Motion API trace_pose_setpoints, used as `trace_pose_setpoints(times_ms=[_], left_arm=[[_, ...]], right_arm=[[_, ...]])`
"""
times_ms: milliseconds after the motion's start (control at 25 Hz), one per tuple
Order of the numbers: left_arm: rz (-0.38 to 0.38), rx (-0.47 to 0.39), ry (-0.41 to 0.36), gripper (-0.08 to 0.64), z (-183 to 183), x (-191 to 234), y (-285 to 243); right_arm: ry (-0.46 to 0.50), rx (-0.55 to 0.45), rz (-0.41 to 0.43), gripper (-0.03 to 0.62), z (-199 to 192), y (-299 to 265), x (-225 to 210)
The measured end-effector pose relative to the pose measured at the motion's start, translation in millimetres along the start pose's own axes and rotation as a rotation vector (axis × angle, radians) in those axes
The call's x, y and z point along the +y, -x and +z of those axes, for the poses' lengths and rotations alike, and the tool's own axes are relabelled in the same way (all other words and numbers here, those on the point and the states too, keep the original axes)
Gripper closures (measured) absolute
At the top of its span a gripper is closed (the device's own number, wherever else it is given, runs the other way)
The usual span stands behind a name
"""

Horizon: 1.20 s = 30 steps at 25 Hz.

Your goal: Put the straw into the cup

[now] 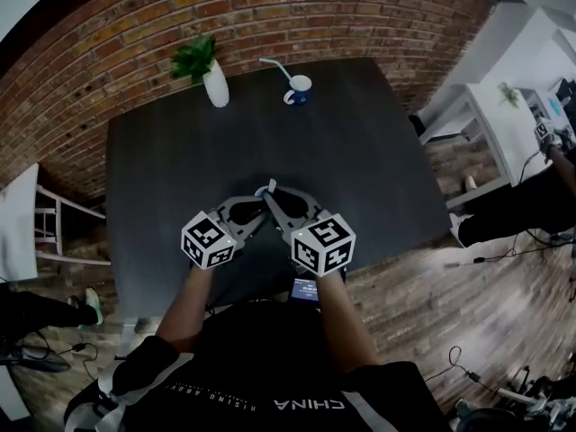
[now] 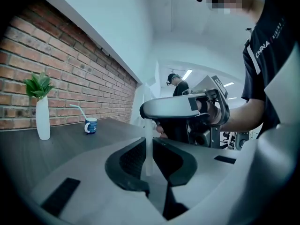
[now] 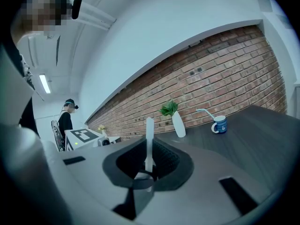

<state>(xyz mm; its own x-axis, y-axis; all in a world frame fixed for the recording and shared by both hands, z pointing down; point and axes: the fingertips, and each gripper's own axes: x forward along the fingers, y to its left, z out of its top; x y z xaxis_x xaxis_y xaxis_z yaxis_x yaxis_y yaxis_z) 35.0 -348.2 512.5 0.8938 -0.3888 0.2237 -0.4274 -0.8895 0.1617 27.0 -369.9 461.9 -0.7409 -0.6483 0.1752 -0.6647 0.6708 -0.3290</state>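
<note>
Right gripper (image 3: 149, 148) is clamped on a white straw (image 3: 149, 128) that stands upright in its jaws. Left gripper (image 2: 148, 149) pinches the same straw, and both meet mid-frame in the head view over the dark table (image 1: 369, 169). Blue mug (image 1: 299, 86) sits top centre with a bent straw (image 1: 274, 64) in it, and a vase with a plant (image 1: 215, 84) is to its left.

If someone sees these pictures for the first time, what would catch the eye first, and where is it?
First, the left tongs and the right tongs meet near the front of the dark table, both closed on one pale straw that stands upright between them. Next, at the far side by the brick wall, a blue cup already holds a bent straw, with a white vase of green leaves beside it.
</note>
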Motion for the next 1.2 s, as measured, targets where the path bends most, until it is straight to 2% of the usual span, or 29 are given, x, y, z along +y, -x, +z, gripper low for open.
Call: trace_pose_setpoints(times_ms=[280,640,880,1200], left_arm=[[0.04,0.029,0.008,0.514,-8.0,13.4,-2.0],[0.067,0.047,0.028,0.511,-19.0,27.9,-5.0],[0.128,0.051,0.09,0.508,-32.7,43.0,10.0],[0.198,0.041,0.145,0.509,-50.1,54.4,28.8]], right_arm=[[-0.015,-0.031,0.03,0.552,11.5,-8.5,-10.6],[-0.039,-0.021,0.086,0.552,11.6,-23.2,-22.1],[-0.059,-0.03,0.047,0.553,8.5,-32.1,-48.0],[-0.052,0.065,-0.003,0.553,-40.0,-44.7,-70.5]])
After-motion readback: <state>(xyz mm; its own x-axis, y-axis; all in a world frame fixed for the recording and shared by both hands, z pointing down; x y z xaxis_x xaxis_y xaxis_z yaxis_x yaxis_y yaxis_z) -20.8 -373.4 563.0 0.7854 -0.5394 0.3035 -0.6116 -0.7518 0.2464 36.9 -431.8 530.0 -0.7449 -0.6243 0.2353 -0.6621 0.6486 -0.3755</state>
